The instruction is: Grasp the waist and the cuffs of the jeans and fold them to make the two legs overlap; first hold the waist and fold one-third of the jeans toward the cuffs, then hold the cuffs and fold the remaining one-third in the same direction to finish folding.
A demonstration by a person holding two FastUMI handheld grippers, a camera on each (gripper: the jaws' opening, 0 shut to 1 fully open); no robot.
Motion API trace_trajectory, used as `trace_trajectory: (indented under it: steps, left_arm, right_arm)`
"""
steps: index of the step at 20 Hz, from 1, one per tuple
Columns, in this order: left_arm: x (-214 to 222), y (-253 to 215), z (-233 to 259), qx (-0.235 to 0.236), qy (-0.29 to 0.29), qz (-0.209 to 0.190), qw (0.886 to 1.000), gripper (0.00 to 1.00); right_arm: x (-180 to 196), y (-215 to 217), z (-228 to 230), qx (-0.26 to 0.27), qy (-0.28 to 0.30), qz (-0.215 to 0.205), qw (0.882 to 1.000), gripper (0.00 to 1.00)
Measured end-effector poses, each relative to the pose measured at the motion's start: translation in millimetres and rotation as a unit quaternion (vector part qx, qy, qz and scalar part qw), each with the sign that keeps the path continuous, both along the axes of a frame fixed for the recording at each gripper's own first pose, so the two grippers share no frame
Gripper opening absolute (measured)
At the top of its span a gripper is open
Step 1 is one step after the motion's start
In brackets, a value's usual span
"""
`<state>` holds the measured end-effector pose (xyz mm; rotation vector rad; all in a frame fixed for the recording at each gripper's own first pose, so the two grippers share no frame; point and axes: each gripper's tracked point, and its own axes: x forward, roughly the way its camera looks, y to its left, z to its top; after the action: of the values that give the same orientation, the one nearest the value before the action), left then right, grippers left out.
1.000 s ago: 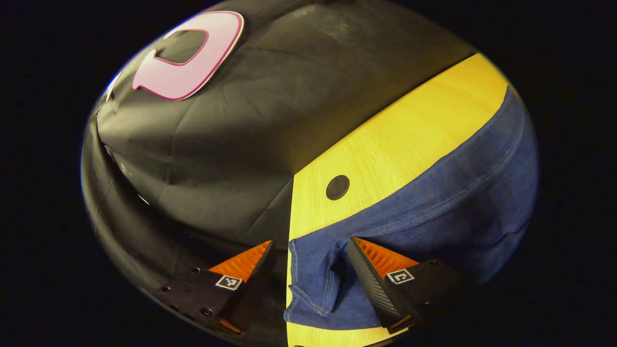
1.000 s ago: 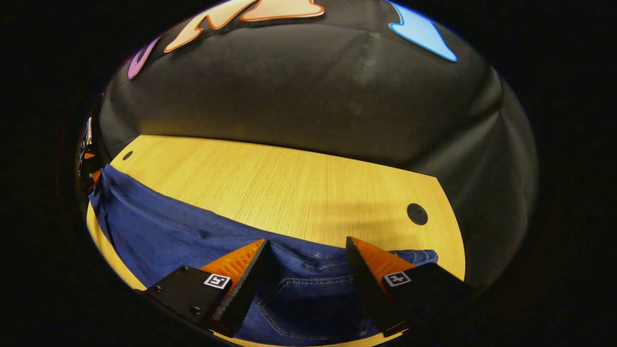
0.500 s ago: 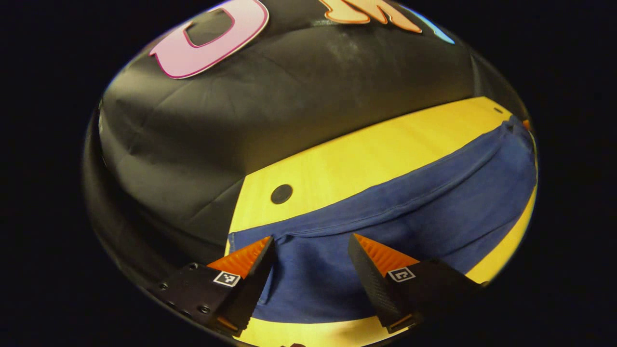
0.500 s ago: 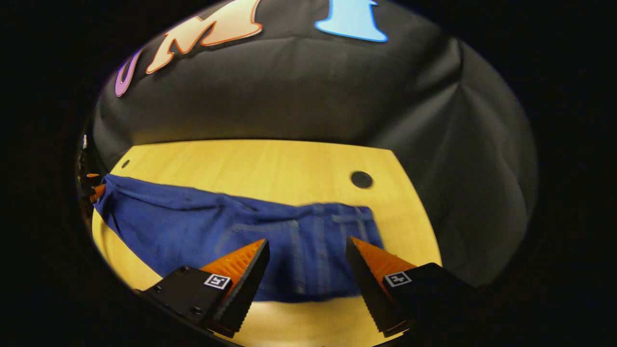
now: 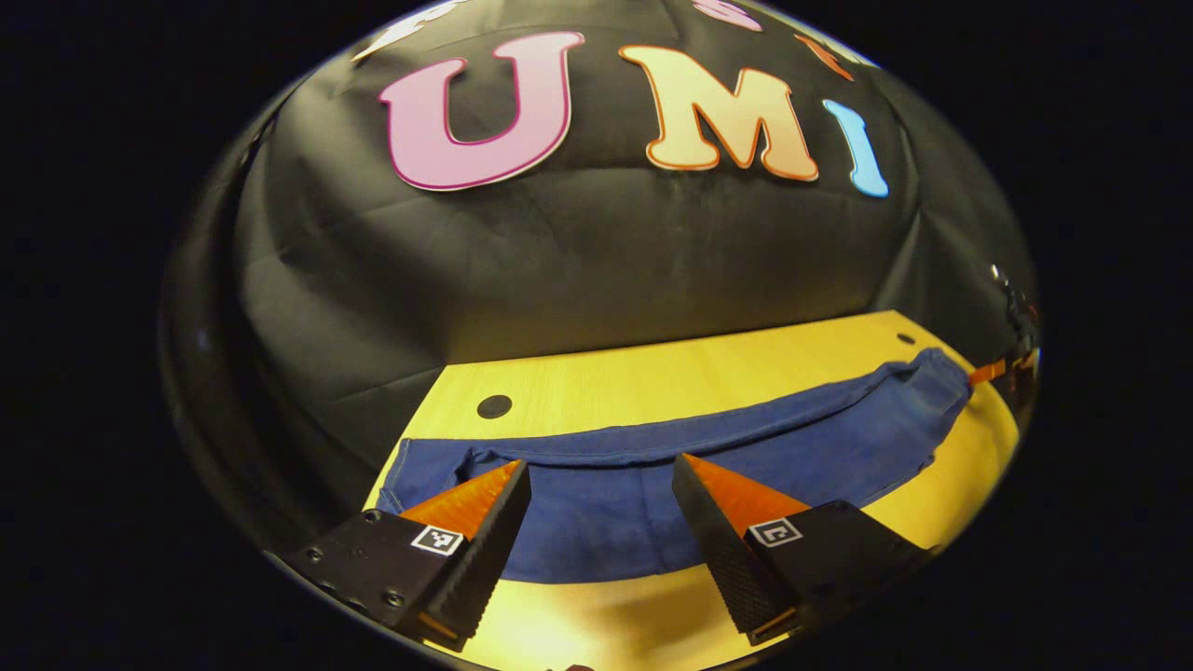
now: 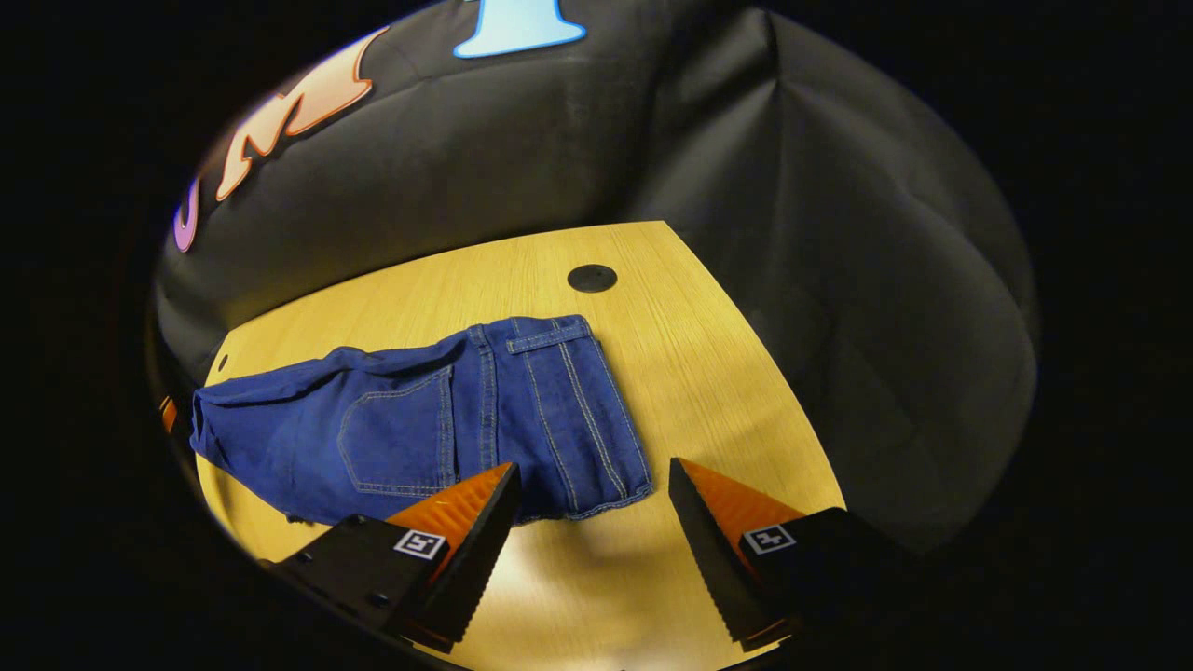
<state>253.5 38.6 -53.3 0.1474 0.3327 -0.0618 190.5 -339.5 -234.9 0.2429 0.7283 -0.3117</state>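
Observation:
The blue jeans [image 5: 652,485] lie flat along the yellow wooden table [image 5: 708,377], cuffs at the left and waist at the far right. In the right gripper view the jeans [image 6: 438,429] show a back pocket [image 6: 396,438] and a waistband [image 6: 596,410] near me, so the legs appear to overlap. My left gripper [image 5: 601,471] hovers open above the leg end and holds nothing. My right gripper [image 6: 594,471] is open too, just off the waist's near corner. A small part of the right gripper [image 5: 990,373] peeks in past the waist end.
Round black holes sit in the tabletop near the back corners [image 5: 494,406] [image 6: 592,278]. The black cloth wall rises close behind the table's far edge and wraps its sides. Bare wood [image 6: 596,578] lies between my right fingers and the table's front.
Both grippers have drawn back and up from the jeans, staying open. The views have swung, so much more of the jeans and table shows. The jeans lie still on the table.

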Motion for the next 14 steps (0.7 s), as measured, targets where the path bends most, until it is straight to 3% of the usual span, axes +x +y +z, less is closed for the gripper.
trace_trajectory:
  steps: [4,13,14]
  left_arm:
    - [2,0,-1,-0.04,0.012,0.009,0.999,0.95]
    - [4,-5,-2,-0.06,0.012,0.043,0.997,0.96]
    - [5,-7,-2,-0.064,0.011,0.042,0.997,0.96]
  right_arm:
    - [6,-1,-18,0.036,0.001,0.001,0.999,0.99]
    - [10,2,-24,0.032,-0.026,0.029,0.999,0.98]
    - [10,2,-24,0.031,-0.027,0.028,0.999,0.93]
